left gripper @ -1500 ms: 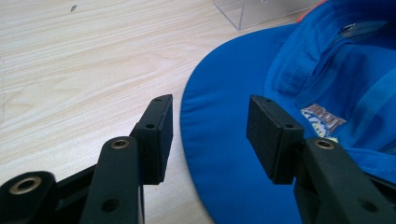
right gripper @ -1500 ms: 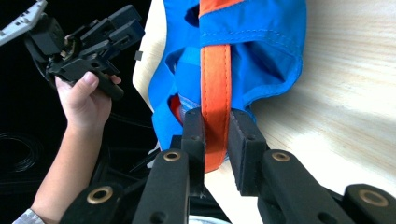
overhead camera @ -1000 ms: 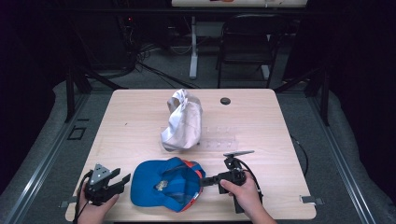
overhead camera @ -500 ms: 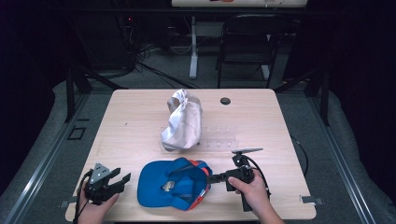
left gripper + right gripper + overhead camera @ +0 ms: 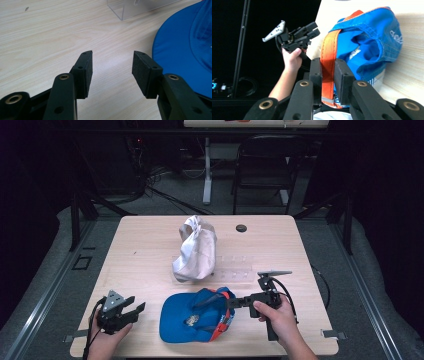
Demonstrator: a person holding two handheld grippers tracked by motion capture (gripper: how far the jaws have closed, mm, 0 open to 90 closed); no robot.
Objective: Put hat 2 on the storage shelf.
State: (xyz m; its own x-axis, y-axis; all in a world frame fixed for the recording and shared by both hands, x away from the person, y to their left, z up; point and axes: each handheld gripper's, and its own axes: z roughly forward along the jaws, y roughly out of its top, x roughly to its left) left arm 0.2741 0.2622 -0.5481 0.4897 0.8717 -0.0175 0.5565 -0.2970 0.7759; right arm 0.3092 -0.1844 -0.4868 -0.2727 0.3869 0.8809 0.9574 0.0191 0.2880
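Overhead: blue fabric baseball cap with orange band point(image 5: 197, 320) upturned directly left of right gripper point(image 5: 231, 303), nearer than left gripper point(image 5: 136, 310). Left gripper view: jaws spread, empty, cap off right. Right gripper view: jaws pinch orange band point(image 5: 328, 62), band's length running away from gripper.

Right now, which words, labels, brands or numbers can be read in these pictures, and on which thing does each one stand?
No text can be read.
White stitched mark on the blue fabric baseball cap: too blurred to read.
Small pale label inside that cap: too small to read.
White cloth cap: no print shows.
Clear plastic stand: no print shows.
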